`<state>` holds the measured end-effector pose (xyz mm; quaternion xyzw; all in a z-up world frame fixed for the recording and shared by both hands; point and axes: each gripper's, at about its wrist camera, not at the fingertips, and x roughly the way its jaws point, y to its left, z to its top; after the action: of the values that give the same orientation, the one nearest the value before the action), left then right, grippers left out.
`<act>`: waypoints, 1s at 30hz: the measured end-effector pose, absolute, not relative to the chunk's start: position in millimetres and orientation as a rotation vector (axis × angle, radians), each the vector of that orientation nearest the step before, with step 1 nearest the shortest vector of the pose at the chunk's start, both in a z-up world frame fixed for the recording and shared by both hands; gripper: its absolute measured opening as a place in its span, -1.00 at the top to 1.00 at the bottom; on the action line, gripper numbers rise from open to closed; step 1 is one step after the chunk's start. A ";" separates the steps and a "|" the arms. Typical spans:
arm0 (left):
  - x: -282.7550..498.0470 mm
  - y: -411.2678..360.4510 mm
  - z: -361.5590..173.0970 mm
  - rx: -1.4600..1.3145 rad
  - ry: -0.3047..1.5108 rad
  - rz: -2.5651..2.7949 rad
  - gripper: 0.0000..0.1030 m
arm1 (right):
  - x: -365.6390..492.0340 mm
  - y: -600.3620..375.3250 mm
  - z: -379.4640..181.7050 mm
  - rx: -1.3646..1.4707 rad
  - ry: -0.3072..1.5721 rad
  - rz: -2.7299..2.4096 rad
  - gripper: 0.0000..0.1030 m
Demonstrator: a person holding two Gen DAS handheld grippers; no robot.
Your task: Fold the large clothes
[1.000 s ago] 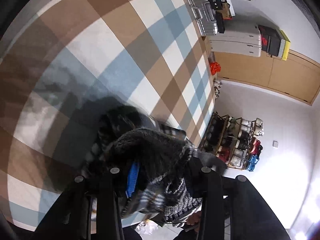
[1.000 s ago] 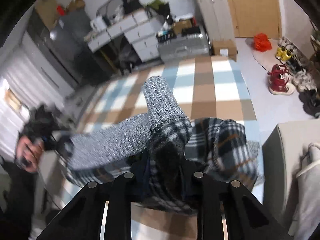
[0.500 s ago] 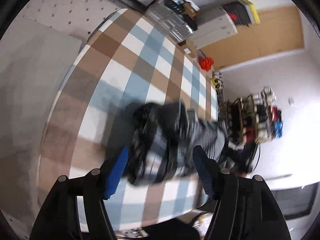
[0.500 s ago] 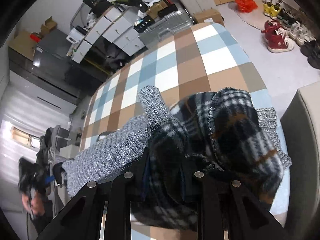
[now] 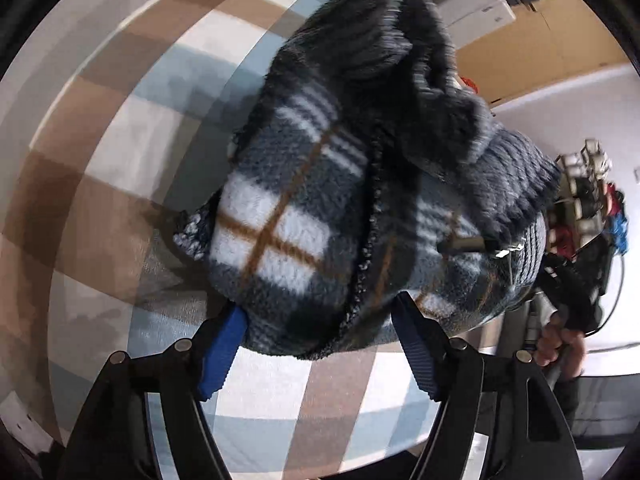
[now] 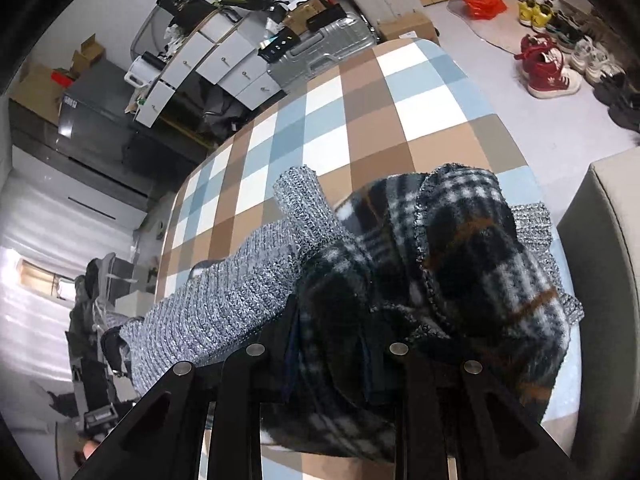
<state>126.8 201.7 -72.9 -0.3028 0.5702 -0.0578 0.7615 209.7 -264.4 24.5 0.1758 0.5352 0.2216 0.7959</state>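
Observation:
A dark plaid fleece garment (image 5: 304,216) with a grey knit lining lies bunched on the checked bed cover (image 5: 120,128). My left gripper (image 5: 320,320) stands wide just before the bundle. Its blue pads (image 5: 222,344) flank the near edge without pressing, and the jaws are closing a little. My right gripper (image 6: 332,340) is shut on a plaid fold of the same garment (image 6: 460,264). A grey knit sleeve (image 6: 224,304) stretches off to the left over the bed cover (image 6: 360,92). A hand (image 5: 560,340) holding the right gripper shows at the right edge.
Beyond the bed's far end stand a silver suitcase (image 6: 320,52) and white drawers (image 6: 224,56). Shoes (image 6: 548,72) and an orange bag (image 6: 482,0) lie on the floor to the right. A beige upholstered block (image 6: 608,280) sits close on the right. A shoe rack (image 5: 588,200) stands by the wall.
My left gripper let go of the knit fabric, opened wide and swung across to the bundle, which now fills its view. My right gripper sank toward the bed, still gripping the plaid.

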 end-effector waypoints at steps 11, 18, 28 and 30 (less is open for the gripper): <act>139.1 198.1 -51.1 -0.420 1.156 -0.162 0.53 | 179.1 -264.0 51.9 0.204 0.997 0.435 0.54; 129.0 193.6 -32.3 -0.376 1.118 -0.179 0.74 | 159.6 -265.3 76.7 0.095 0.860 0.395 0.61; 138.2 218.3 -10.9 -0.345 1.082 -0.184 0.81 | 167.5 -269.1 87.6 0.074 0.802 0.326 0.74; 138.7 223.5 2.8 -0.318 1.047 -0.149 1.00 | 171.7 -273.8 84.8 0.083 0.810 0.309 0.75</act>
<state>138.7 223.5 2.8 -0.1511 0.4974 -0.0707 0.8513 171.7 -273.8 84.8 0.0402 0.3924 0.1497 0.9067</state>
